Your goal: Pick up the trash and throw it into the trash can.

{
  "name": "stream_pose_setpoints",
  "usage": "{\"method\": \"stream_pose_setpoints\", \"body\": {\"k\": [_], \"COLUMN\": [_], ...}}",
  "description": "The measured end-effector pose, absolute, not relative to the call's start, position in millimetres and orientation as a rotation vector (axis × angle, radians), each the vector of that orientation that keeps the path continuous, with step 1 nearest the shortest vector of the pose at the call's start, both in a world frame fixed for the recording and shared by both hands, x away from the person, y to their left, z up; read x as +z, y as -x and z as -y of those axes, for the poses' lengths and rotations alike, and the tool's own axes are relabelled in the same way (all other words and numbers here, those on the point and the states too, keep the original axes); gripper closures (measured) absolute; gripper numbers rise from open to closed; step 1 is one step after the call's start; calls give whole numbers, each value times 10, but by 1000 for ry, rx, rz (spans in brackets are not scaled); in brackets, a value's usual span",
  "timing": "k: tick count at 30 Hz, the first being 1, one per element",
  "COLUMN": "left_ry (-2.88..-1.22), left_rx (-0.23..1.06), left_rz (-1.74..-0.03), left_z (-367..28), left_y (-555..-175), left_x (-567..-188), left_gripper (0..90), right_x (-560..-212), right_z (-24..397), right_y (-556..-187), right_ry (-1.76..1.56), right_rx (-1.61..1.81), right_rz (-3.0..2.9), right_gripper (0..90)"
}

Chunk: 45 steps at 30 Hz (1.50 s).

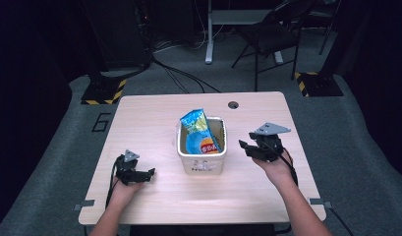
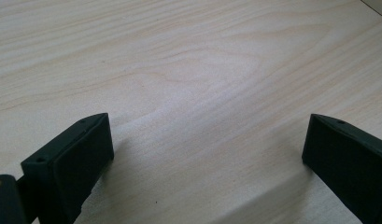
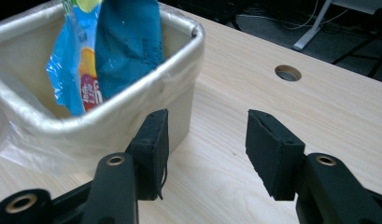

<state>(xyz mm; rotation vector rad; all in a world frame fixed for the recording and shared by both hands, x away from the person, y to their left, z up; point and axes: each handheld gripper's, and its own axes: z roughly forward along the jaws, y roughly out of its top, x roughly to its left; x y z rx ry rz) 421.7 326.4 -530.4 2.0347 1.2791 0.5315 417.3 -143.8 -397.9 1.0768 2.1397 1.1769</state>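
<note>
A cream plastic bin (image 1: 202, 158) lined with a clear bag stands at the table's middle, and a blue snack bag (image 1: 198, 132) sticks up out of it. In the right gripper view the bin's rim (image 3: 170, 74) and the snack bag (image 3: 114, 46) sit just ahead and to the left of the jaws. My right gripper (image 1: 245, 146) hovers right of the bin, open, with nothing between its fingers (image 3: 151, 140). My left gripper (image 1: 150, 173) rests low at the table's front left, open wide over bare wood (image 2: 198, 93).
The light wooden table (image 1: 149, 118) has a round cable hole (image 1: 233, 104) at its back edge, also seen as the hole (image 3: 287, 73). Beyond the table are a black chair (image 1: 272, 34), desk legs and cables on grey carpet.
</note>
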Motion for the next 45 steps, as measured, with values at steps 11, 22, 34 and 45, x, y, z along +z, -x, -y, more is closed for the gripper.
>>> {"method": "stream_pose_setpoints", "body": {"k": [11, 22, 34, 45], "left_ry": [-2035, -2034, -2035, -2041], "left_rx": [532, 532, 531, 530], "left_rz": [-1279, -1280, -1279, -1276], "left_z": [-3264, -3264, -3264, -3268], "left_y": [-4217, -4216, -4215, -4213], "left_x": [-5304, -5304, -5304, -5302], "left_gripper": [17, 17, 17, 17], "right_x": [-4168, -4442, -4705, -4898], "right_z": [1667, 1810, 1997, 2104], "right_y": [-4087, -4009, -3980, -3995], "right_ry": [-1136, -1188, -1262, -1315], "right_rx": [1164, 1113, 1063, 1022], "right_rz": [-2103, -2089, -2068, -2081], "right_gripper": [480, 479, 466, 461]}}
